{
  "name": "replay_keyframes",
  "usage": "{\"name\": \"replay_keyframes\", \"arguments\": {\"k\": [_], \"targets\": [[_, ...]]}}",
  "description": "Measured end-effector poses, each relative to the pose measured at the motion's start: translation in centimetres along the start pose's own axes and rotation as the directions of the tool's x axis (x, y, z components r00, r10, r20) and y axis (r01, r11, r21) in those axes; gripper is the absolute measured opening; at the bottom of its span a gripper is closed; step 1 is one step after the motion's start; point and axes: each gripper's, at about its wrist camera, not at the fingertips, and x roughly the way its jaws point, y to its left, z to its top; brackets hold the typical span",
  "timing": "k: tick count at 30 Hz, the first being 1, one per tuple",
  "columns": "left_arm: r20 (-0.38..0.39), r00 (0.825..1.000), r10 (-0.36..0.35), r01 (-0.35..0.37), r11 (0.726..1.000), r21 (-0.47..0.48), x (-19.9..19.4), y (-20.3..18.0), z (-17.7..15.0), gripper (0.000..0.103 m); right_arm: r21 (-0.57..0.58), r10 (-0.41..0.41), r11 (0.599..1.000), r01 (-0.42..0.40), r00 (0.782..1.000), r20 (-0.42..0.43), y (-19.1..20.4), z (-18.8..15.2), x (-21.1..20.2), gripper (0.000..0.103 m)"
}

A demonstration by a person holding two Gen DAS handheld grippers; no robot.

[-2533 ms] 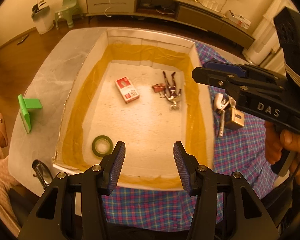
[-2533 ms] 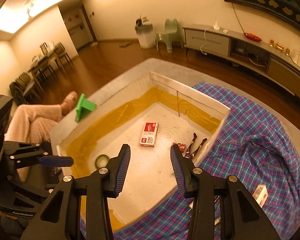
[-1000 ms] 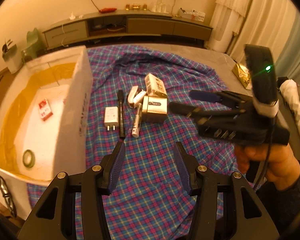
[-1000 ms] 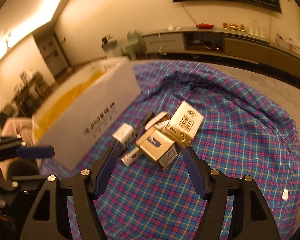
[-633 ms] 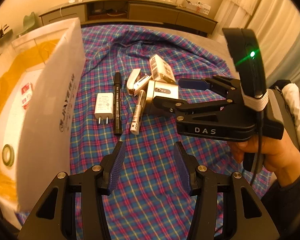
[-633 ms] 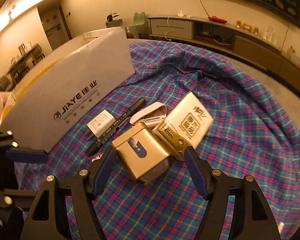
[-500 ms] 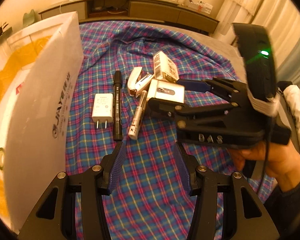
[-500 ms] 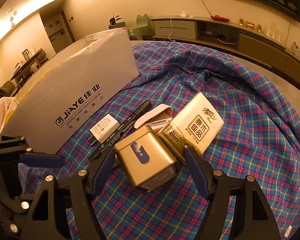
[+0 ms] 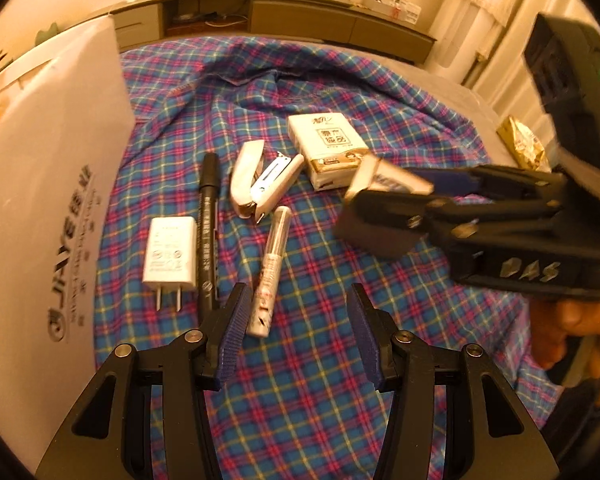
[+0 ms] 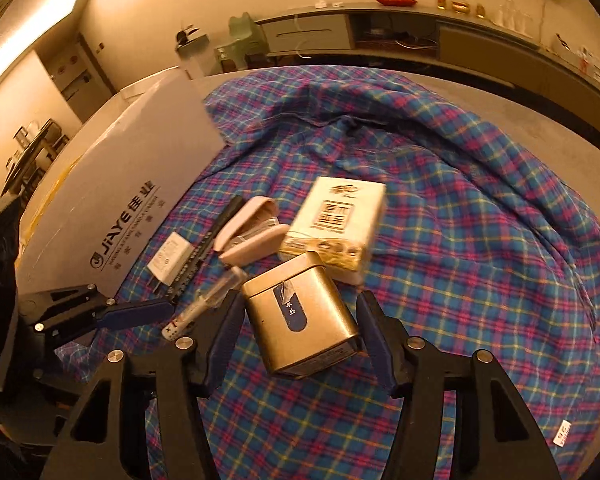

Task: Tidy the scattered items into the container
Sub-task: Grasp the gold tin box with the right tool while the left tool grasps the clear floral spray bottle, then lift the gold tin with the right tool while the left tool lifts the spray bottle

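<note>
Half a second ago our right gripper [image 10: 300,332] was spread wider around the gold tin [image 10: 300,314]; now its jaws have just been closing, and the tin sits between them, closer to us. One pad looks to be against the tin's side, but we cannot tell if the other pad touches it. Our left gripper [image 9: 296,328] has dropped nearer the checked cloth [image 9: 340,400], and its jaws are open with nothing between them, just beside the clear tube [image 9: 270,272]. From the left camera the tin is blurry and partly hidden behind the right gripper. The big white box [image 10: 112,200], our container, shows only its outside wall with letters on it, so we cannot see what is inside. Still lying on the cloth are the white plug [image 9: 168,256], the black marker [image 9: 207,232], the white stapler [image 9: 260,184] and the tissue pack [image 9: 328,148].
</note>
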Motion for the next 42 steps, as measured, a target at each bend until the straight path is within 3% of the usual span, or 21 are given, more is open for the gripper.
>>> {"name": "replay_keyframes", "arguments": {"k": [4,8,10,26,42], "targets": [[0.002,1.0,0.029,-0.029,1.0,0.005,1.7,0.0,0.3,0.049,0.037,-0.003,0.999,0.003,1.0,-0.007,-0.9,0.0,0.0,0.06],[0.022,0.997,0.076,-0.077,0.997,0.02,2.1,0.0,1.0,0.024,0.018,-0.048,0.999,0.049,0.998,-0.043,-1.0,-0.4,0.8,0.06],[0.021,0.997,0.07,-0.07,0.998,0.007,2.1,0.3,1.2,0.02,0.012,-0.048,0.999,0.049,0.997,-0.06,-1.1,-0.7,1.4,0.058],[0.026,1.0,-0.009,0.011,0.997,-0.082,1.0,1.5,0.4,0.019,0.014,-0.033,0.999,0.033,0.999,0.004,0.0,-0.6,-0.2,0.05],[0.075,0.997,-0.019,0.025,0.997,-0.08,-2.2,1.0,-0.8,0.019,0.011,-0.009,1.0,0.009,0.999,0.046,1.7,-1.2,-2.4,0.05]]}}
